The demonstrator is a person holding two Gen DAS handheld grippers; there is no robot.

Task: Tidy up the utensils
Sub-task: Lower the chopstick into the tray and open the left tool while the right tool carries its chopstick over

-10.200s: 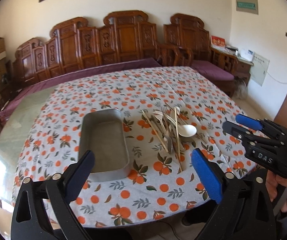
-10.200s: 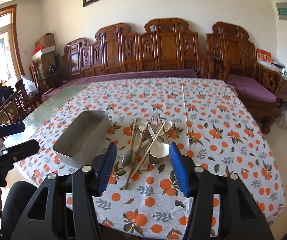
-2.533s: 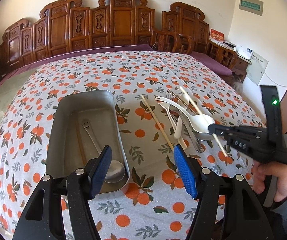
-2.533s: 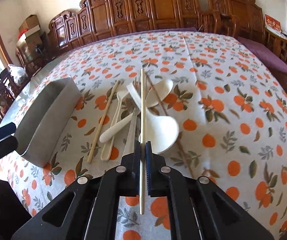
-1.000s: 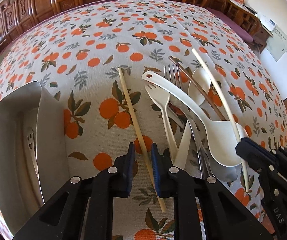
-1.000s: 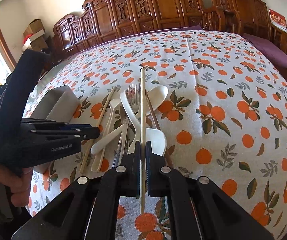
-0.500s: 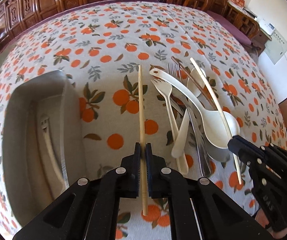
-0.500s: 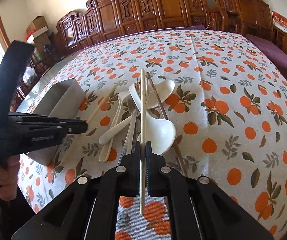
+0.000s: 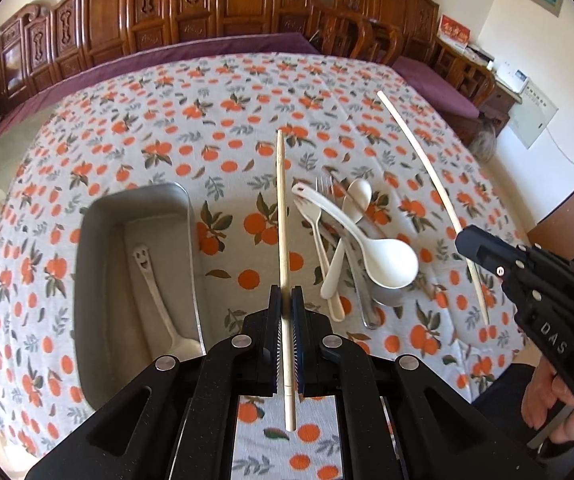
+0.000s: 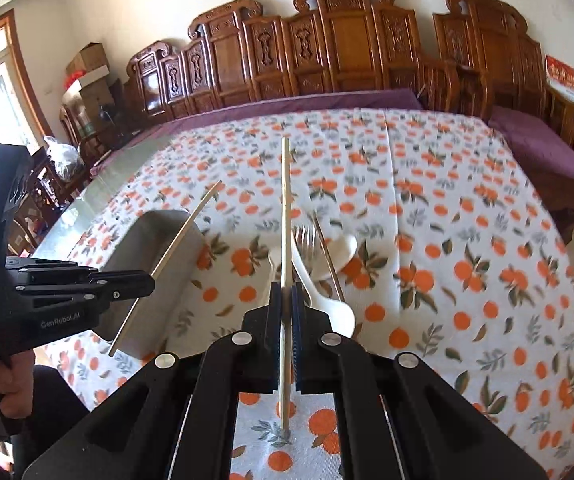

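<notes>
- Left gripper (image 9: 286, 312) is clamped tight on a wooden chopstick (image 9: 282, 216), the stick running straight out ahead between its blue pads and poking back a little behind them.
- That chopstick hangs in the air just right of the metal tray (image 9: 135, 200), between the tray and the utensil pile.
- Right gripper (image 10: 286, 308) is pinched on the second chopstick (image 10: 285, 208), gripped near its lower end, long end aimed forward above the pile.
- From the left wrist view, that second chopstick (image 9: 427, 176) slants well to the right of the tray, beyond the pile.
- Inside the tray: one metal spoon (image 9: 155, 288) with a smiley face on its handle, lying lengthwise.
- Right of the tray on the orange-print tablecloth (image 9: 215, 128): a big white ladle spoon (image 9: 387, 258), a white fork (image 9: 313, 216), a smaller white spoon (image 9: 357, 196), a metal fork (image 9: 323, 182), all overlapping.
- A hand (image 9: 563, 408) holds the right gripper's handle, far right of the tray.
</notes>
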